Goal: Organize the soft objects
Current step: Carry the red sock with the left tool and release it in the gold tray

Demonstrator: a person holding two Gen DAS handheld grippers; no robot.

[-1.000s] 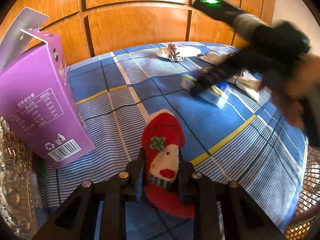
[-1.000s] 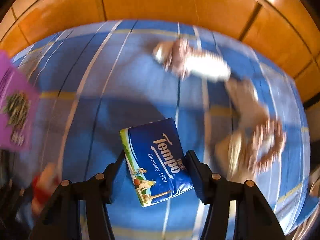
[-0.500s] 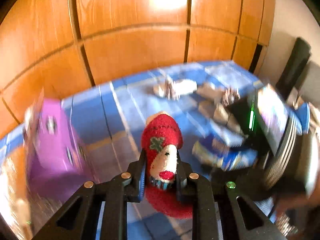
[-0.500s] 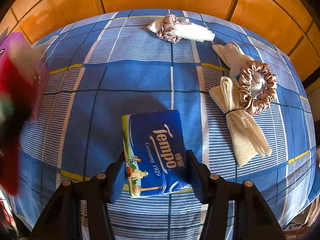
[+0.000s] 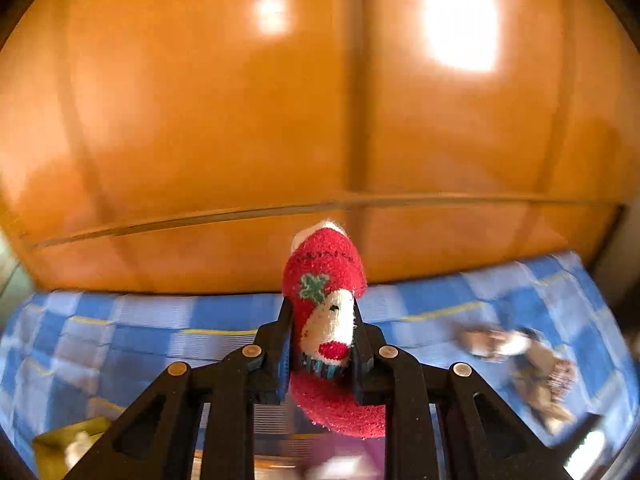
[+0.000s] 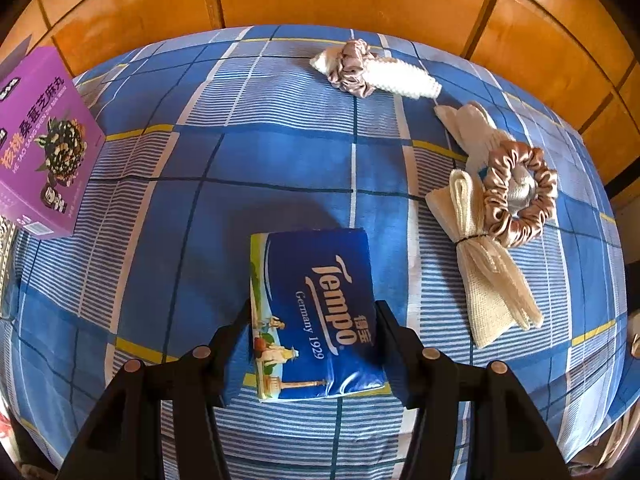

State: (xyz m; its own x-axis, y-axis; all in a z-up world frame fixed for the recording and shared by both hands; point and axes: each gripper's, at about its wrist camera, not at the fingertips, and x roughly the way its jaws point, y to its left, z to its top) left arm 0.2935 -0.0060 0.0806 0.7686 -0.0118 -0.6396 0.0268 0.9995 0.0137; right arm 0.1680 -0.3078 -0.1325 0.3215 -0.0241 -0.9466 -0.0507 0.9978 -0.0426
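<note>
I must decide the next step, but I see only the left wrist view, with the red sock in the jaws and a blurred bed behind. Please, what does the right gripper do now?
Observer: The right gripper is shut on a blue Tempo tissue pack, above the checked bedsheet.
Operator: Where is the purple box? I see no clear box.
Observer: The purple box stands at the left edge of the bed.
Operator: Which soft things are loose on the bed?
Observer: A white roll in a scrunchie at the far side, and a tied cream cloth beside a second scrunchie at the right.
</note>
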